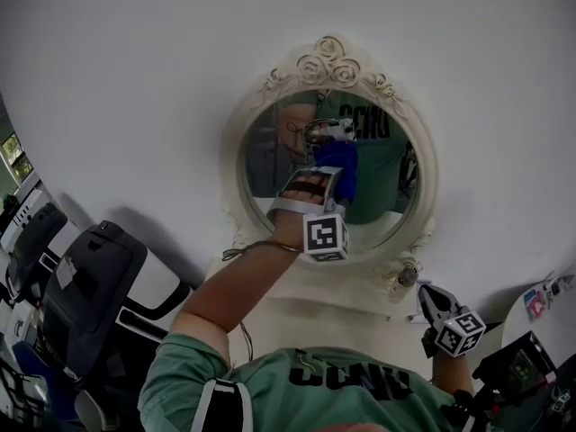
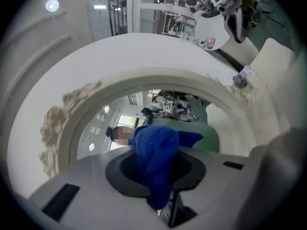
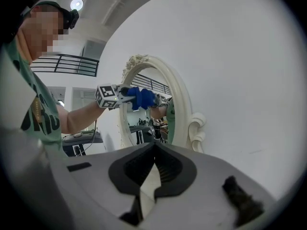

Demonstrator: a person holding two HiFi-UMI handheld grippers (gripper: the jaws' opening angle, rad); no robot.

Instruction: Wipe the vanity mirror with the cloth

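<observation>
At the far left of my head view stands a bank of dark grey and white machines (image 1: 85,282), apart from the task. Moving right, I count one vanity mirror (image 1: 270,165), an oval glass in a cream frame with carved rosettes at the crown, hung on a plain white wall (image 1: 135,79). I count one cloth (image 1: 340,171), blue and bunched, lying against the upper middle of the glass where it meets its own reflection. I count two grippers, each with one marker cube. My left gripper (image 1: 335,167) is raised in front of the mirror, its jaws clenched on the cloth, which bulges out from between the pads in the left gripper view. A bare forearm in a green T-shirt sleeve carries it. Further right and lower, my right gripper (image 1: 432,302) hangs beside the frame's lower right scroll, well apart from the glass, jaws together and holding nothing. Below the mirror runs a white surface (image 1: 306,318). The room is pale and bright; the right gripper view shows a black railing (image 3: 72,66) high up and one round ceiling light (image 3: 76,4).
</observation>
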